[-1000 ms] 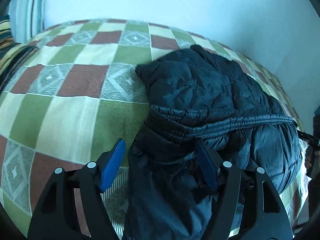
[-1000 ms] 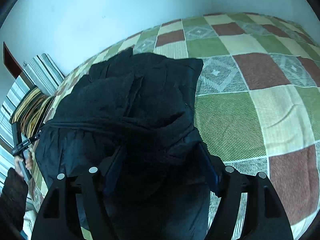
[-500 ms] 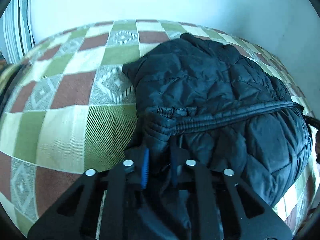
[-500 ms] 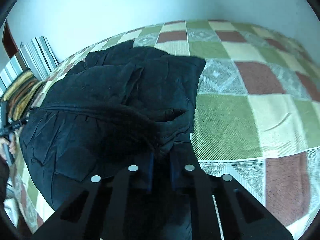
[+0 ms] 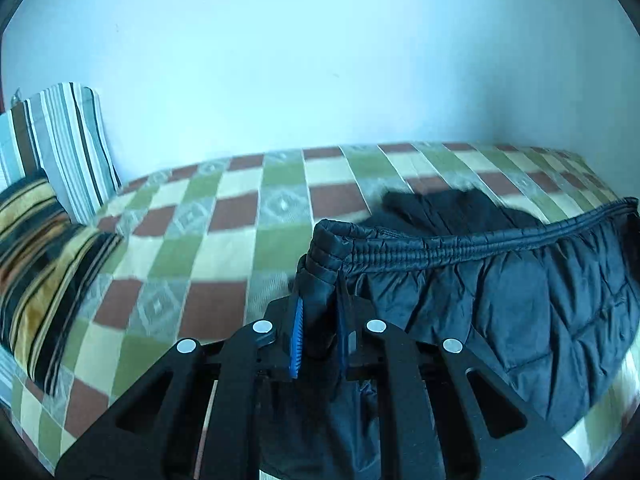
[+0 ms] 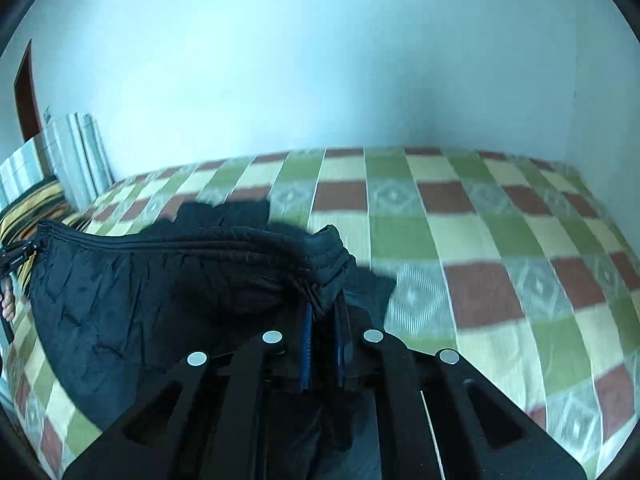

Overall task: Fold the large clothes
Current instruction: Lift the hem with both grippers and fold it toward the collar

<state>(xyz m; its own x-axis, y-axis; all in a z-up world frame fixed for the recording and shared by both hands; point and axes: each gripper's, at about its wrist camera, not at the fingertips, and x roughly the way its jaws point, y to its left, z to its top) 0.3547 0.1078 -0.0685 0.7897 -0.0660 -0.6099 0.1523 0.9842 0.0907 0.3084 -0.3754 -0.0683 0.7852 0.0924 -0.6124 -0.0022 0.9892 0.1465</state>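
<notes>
A dark quilted puffer jacket (image 5: 520,300) hangs lifted above the bed, its ribbed elastic hem (image 5: 460,246) stretched taut between my two grippers. In the left wrist view my left gripper (image 5: 318,308) is shut on the hem's left corner, the fabric bunched between the blue pads. My right gripper (image 6: 322,312) is shut on the hem's other corner in the right wrist view, where the jacket (image 6: 140,300) drapes down to the left. The rest of the jacket still lies on the bedspread (image 5: 440,204) behind the hem.
The bed carries a checked green, cream and brown bedspread (image 6: 480,240), with pale walls behind. Striped pillows (image 5: 60,148) and a dark striped cushion (image 5: 44,280) lie at the bed's left end. A person's hand (image 6: 7,304) shows at the left edge of the right wrist view.
Both grippers shut on the jacket's hem corners, then rose and tipped up. The hem came off the bed and now stretches taut between them, and more wall is in view.
</notes>
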